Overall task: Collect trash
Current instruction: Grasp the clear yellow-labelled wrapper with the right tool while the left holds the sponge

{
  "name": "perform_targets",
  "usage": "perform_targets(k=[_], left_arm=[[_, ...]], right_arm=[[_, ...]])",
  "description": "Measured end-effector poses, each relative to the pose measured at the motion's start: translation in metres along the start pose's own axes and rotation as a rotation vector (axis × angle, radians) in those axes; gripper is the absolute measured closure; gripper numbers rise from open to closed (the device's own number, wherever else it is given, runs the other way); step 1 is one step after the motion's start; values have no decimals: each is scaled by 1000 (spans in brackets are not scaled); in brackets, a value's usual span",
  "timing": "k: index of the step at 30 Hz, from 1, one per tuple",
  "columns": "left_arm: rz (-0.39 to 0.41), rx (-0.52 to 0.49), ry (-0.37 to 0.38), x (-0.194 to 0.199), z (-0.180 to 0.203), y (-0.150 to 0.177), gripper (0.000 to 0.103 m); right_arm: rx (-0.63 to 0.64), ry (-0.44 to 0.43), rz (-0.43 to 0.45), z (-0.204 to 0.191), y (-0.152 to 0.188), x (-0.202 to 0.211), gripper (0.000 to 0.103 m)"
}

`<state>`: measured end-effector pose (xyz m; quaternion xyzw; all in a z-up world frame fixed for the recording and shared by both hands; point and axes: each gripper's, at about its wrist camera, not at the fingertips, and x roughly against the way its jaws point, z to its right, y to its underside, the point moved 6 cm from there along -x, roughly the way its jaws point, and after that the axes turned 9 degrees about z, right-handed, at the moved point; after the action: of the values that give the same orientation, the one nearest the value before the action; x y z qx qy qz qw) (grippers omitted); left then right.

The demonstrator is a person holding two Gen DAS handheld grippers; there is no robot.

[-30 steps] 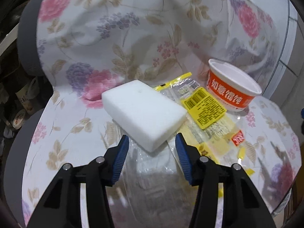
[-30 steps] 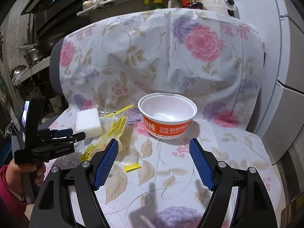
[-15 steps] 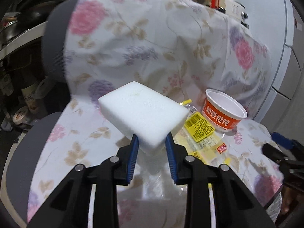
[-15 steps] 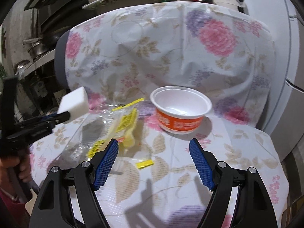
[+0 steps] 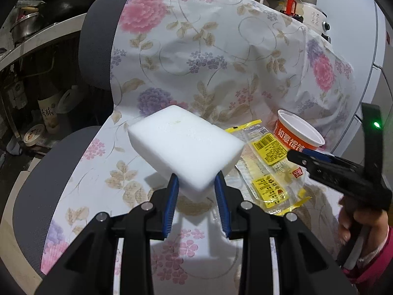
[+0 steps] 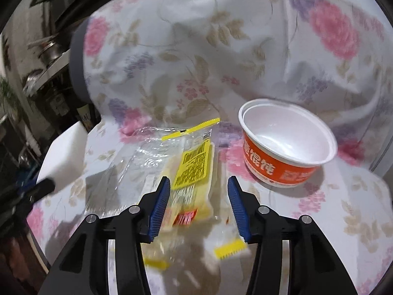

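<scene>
A white foam block (image 5: 186,145) hangs above the seat, with my left gripper (image 5: 197,184) shut on its near corner. The same white foam block (image 6: 65,152) shows at the left of the right wrist view. My right gripper (image 6: 199,186) hovers over the near end of a clear and yellow plastic wrapper (image 6: 189,167), its jaws closing with the wrapper's edge below and between them and the pads not pressing on it. In the left wrist view the plastic wrapper (image 5: 269,169) lies flat beside an orange and white paper bowl (image 5: 298,135), and the right gripper (image 5: 307,158) enters from the right.
All lies on a chair (image 5: 95,49) draped with a floral cloth (image 5: 221,56). The empty paper bowl (image 6: 287,142) stands upright at the right. A small yellow torn strip (image 6: 229,248) lies near the front. Bottles and pots (image 5: 48,108) crowd the dark shelves at left.
My left gripper closed on the foam block and lifted it off the wrapper. My right gripper moved forward and left, away from the bowl and over the wrapper, and its jaws narrowed.
</scene>
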<state>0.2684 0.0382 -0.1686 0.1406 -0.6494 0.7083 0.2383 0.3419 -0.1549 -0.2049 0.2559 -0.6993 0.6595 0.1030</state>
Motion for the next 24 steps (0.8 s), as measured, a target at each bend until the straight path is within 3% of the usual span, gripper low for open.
perform_targets(k=[7,11,14,21,24], left_arm=[[-1,-5,-3,-12,1,-2,74],[-5,0,-5,-15,1,-2,74],[-13,10,-11,-13,1,-3,74],[39,-2,-12,11,7,-19,74],[58,-3,7,24,18,-23,74]], right_arm=[[-39,-25,-61,2,3,-23,56],[-15,-32,-64,-6,1,-21,82],[-3,-35,-13,-10,-9,-12,95],[-8,-55,180,-9,-50,54,99],[-13,-52,219,-1,-56,81,99]])
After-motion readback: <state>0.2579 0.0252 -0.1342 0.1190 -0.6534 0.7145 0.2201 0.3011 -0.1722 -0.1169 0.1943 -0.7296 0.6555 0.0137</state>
